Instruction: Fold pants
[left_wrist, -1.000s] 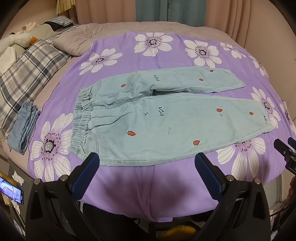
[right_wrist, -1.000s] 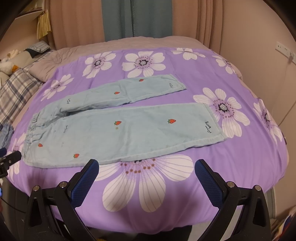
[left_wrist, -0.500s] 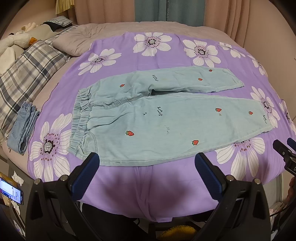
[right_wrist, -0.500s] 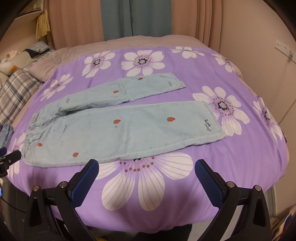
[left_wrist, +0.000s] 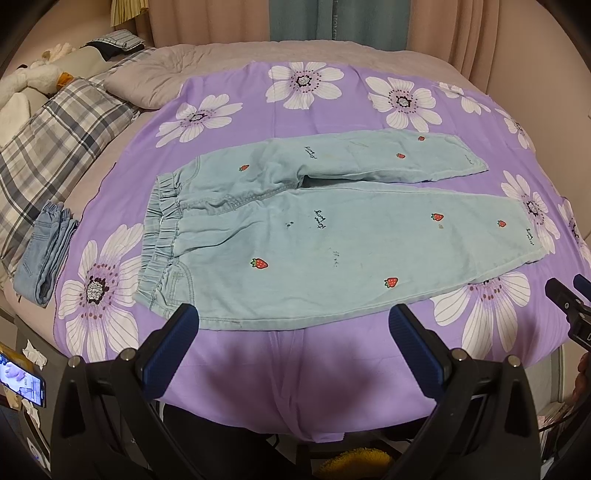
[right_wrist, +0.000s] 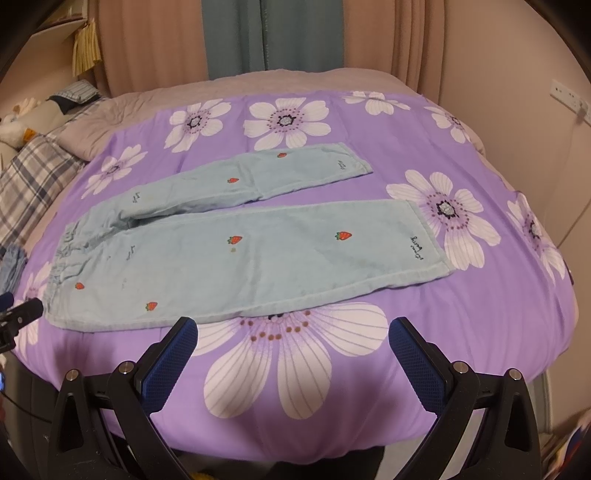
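Denim pants (left_wrist: 332, 229) flat on purple floral bedspread (left_wrist: 258, 369), near its front edge.
Waistband toward left edge, legs unfolded, spread toward right edge. Left gripper (left_wrist: 295, 332) and right gripper (right_wrist: 293, 332) both wide apart, empty, hovering off front edge.

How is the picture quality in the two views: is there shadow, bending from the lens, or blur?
Left wrist view: sharp in the middle, the bed bulges from fisheye bending, corners black, and a dark shadow falls on the purple sheet between the open left claw fingers. Right wrist view: similar bending, the pants clear, soft blur at the lower right edge, the right claw open.
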